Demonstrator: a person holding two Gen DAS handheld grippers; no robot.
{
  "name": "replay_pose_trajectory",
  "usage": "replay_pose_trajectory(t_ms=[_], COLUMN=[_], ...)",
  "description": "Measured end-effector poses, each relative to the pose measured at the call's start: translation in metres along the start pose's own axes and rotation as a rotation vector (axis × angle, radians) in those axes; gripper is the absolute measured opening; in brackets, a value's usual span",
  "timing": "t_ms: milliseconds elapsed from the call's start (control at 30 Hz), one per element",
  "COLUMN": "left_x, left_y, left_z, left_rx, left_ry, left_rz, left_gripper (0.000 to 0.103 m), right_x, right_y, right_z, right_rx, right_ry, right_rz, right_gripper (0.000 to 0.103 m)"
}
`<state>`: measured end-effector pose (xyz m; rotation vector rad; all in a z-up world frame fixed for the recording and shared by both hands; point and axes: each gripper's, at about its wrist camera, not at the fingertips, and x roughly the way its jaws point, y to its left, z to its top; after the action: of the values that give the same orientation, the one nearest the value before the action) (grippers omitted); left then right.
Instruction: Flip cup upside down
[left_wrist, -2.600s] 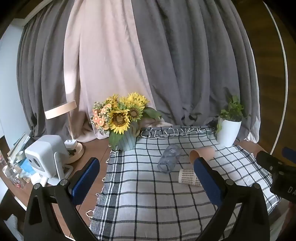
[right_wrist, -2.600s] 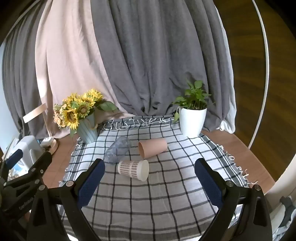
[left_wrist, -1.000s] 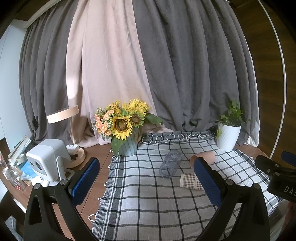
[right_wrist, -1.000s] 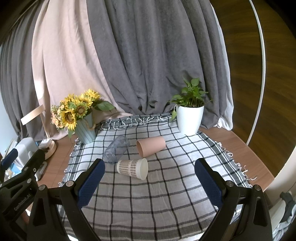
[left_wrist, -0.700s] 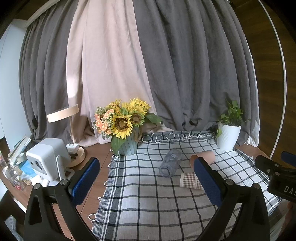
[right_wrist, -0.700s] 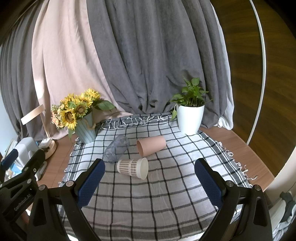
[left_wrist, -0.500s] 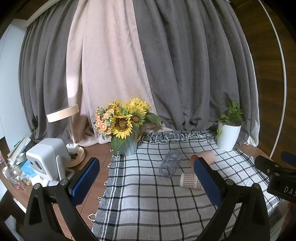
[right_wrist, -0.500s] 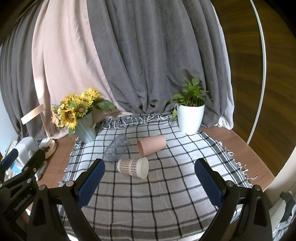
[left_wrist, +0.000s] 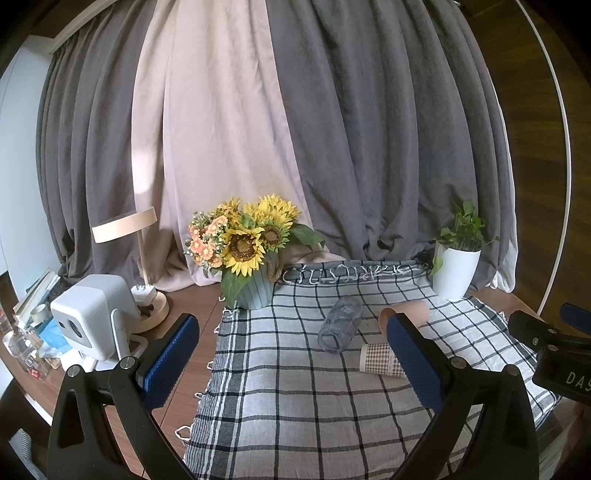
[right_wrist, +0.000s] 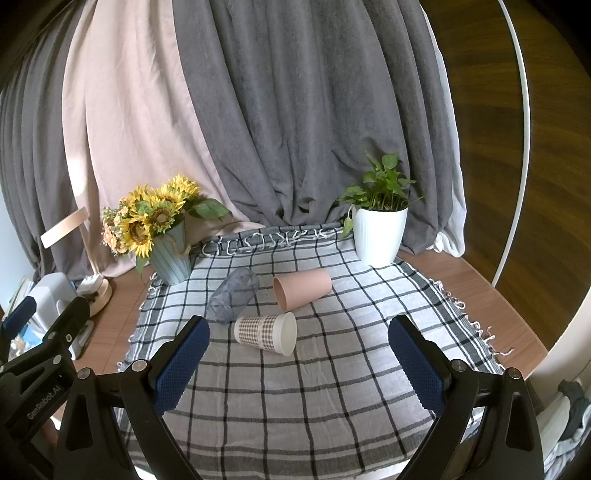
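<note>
Three cups lie on their sides on the checked cloth (right_wrist: 295, 398). A checked paper cup (right_wrist: 265, 332) lies nearest, a pink cup (right_wrist: 302, 288) behind it, and a clear plastic cup (right_wrist: 232, 295) to their left. In the left wrist view they are the paper cup (left_wrist: 376, 363), the pink cup (left_wrist: 410, 314) and the clear cup (left_wrist: 340, 323). My right gripper (right_wrist: 298, 365) is open and empty, short of the paper cup. My left gripper (left_wrist: 293, 360) is open and empty, over the cloth's left part.
A vase of sunflowers (right_wrist: 162, 236) stands at the cloth's back left, a white potted plant (right_wrist: 378, 232) at the back right. A lamp (left_wrist: 142, 266) and a white device (left_wrist: 92, 317) stand on the wooden table left of the cloth. Curtains hang behind.
Both grippers have drawn slightly back and up since the oldest frames; over the last second almost nothing has moved. The cups lie where they were.
</note>
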<state>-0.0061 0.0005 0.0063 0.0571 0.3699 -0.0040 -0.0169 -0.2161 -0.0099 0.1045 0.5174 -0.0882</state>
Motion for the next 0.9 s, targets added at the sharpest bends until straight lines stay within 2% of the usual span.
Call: replay_pose_trajectory(t_ms=[400,600,733,900], left_x=[-0.002,0.004,0.014,0.036], left_y=[0.001,0.007,0.006,0.0], left_z=[0.001,-0.004,-0.01,-0.019], left_rx=[0.005,0.012,0.018,-0.026], left_ry=[0.004,0.052,0.123,0.222], left_rz=[-0.003,-0.013,0.005,0.057], left_gripper=[0.103,0.103,0.103,0.103], right_x=[0.0,-0.003,0.008,0.045], right_y=[0.001,0.01,0.018,0.027], right_z=[-0.002,-0.012,-0.014,-0.007], right_rx=[0.001,-0.009,-0.03,-0.147], right_ry=[0.003,0.015,0.055,0.2], right_rz=[-0.001,-0.002,0.011,0.043], right_gripper=[0.098,0.098,0.098,0.098])
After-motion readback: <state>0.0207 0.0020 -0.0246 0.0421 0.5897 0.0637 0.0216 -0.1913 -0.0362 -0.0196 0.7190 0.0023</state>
